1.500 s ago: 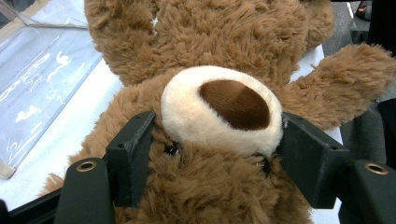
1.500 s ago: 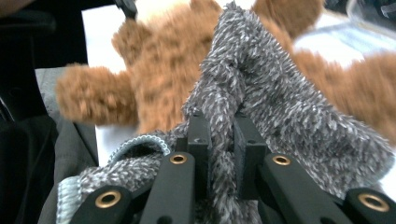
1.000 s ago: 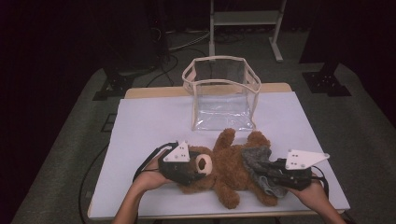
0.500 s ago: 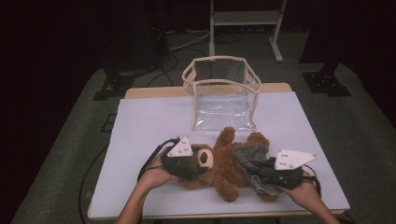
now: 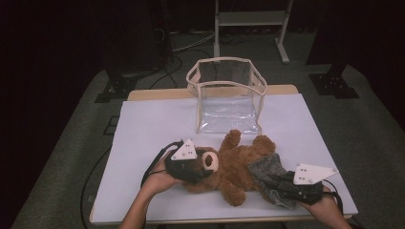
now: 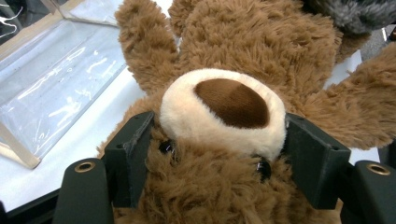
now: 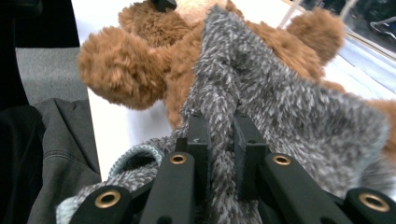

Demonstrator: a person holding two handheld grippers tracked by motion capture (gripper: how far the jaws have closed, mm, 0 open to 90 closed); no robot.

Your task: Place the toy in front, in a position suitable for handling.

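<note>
My left claw grips the bear by the head, one jaw on each side of the muzzle. My right claw pinches a fold of the grey knit garment worn on the bear's lower body. In the high view the bear lies on its back on the near part of the white desk, head toward my left hand. A clear bag stands open just beyond it.

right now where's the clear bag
In the high view the clear bag stands open at the table's far middle, just beyond the teddy bear.
</note>
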